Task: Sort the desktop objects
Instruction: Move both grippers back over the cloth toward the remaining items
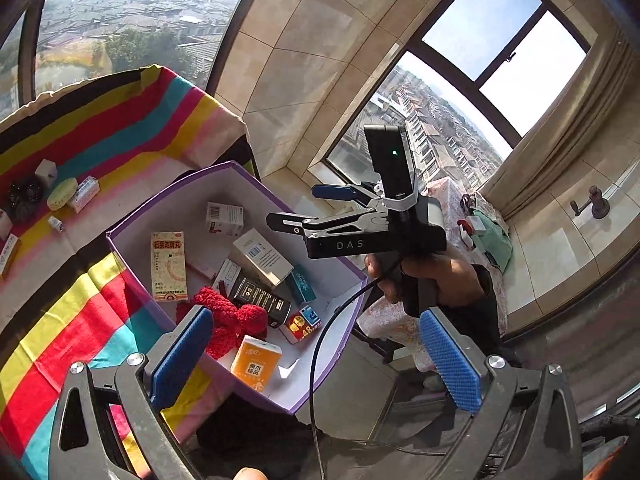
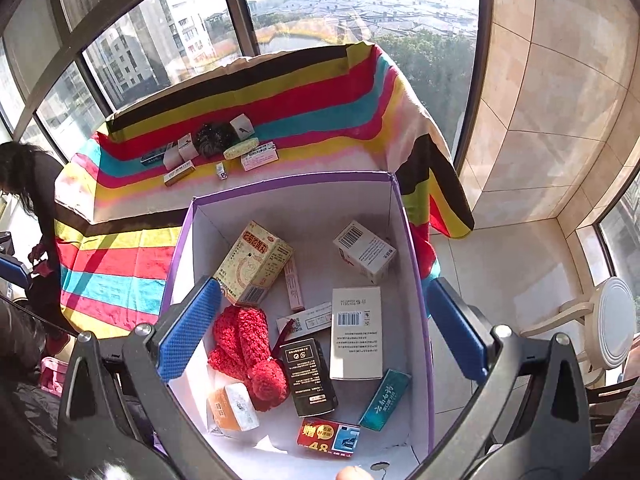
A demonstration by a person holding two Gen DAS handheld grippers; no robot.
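- Left gripper (image 1: 316, 360): jaws spread wide, nothing held, hovering at the near corner of the purple box (image 1: 120, 240).
- Right gripper (image 2: 324, 344): jaws parted, empty, above the box interior.
- Box contents: red fuzzy sock (image 2: 248, 352), black carton (image 2: 308, 376), white carton (image 2: 356, 332), yellow medicine box (image 2: 256, 264), others jumbled, touching.
- Beyond, on the striped cloth (image 2: 320, 100): small boxes (image 2: 260, 156), a green oval case (image 2: 240, 148) and a dark scrunchie (image 2: 214, 138), unsorted.
- Windows (image 2: 140, 40) behind.
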